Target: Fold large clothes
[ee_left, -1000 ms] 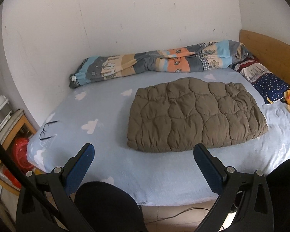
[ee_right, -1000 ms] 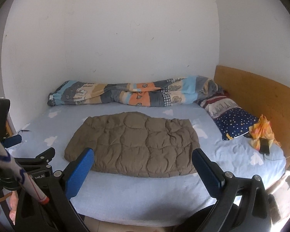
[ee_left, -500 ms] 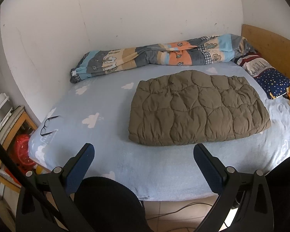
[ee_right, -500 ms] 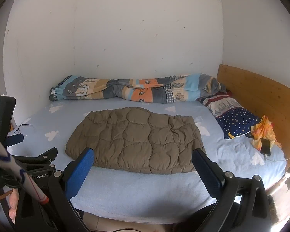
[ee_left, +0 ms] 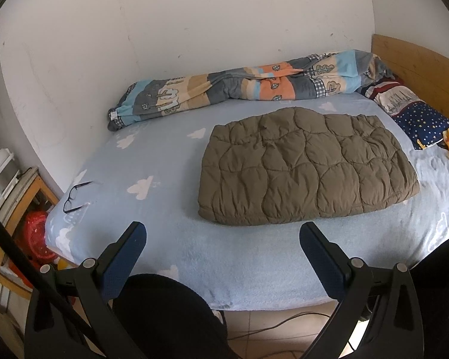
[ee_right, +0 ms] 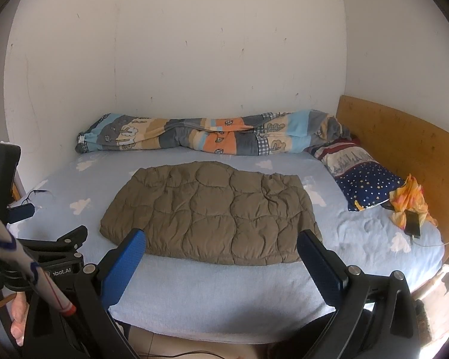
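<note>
A folded brown quilted jacket [ee_left: 306, 169] lies flat in the middle of the bed [ee_left: 170, 239], on a pale blue sheet printed with white clouds. The left gripper [ee_left: 223, 233] and the right gripper [ee_right: 221, 239] both hang short of the bed's near edge with jaws spread wide and nothing between them, well apart from the jacket. A rolled patchwork duvet [ee_left: 239, 85] runs along the wall, and a starred pillow [ee_right: 366, 184] sits by the wooden headboard [ee_right: 404, 152]. Only the left wrist view shows the eyeglasses [ee_left: 74, 196] clearly near the sheet's left corner, a red bag [ee_left: 36, 239] down beside the bed, and a cable on the tiled floor. Only the right wrist view shows a phone [ee_right: 413, 224] resting against orange cloth [ee_right: 410, 202] near the headboard, plus the left gripper's frame at its left edge. Compared with a second ago, the left camera has lifted and eased back, so the jacket sits higher in its frame; the jacket itself has not moved.
</note>
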Available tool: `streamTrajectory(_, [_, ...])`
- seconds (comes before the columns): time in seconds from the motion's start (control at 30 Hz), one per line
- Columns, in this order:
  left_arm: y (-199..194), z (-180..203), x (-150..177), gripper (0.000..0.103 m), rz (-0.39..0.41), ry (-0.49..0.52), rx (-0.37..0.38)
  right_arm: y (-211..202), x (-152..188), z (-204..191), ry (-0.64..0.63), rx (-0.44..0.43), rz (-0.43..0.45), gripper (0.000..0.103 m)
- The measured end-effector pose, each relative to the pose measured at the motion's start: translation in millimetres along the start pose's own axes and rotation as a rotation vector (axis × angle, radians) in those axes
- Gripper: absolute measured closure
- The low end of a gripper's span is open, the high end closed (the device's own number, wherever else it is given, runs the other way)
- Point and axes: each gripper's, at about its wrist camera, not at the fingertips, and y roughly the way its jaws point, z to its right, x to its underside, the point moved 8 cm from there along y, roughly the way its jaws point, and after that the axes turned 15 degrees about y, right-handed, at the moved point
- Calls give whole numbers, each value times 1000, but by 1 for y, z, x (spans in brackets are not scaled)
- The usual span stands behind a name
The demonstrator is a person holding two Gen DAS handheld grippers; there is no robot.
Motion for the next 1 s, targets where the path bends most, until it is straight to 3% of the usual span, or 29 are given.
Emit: streamTrajectory(1.0, [19,-5,6,1,-39,5,34,27,15,1,-21,18,-57,1])
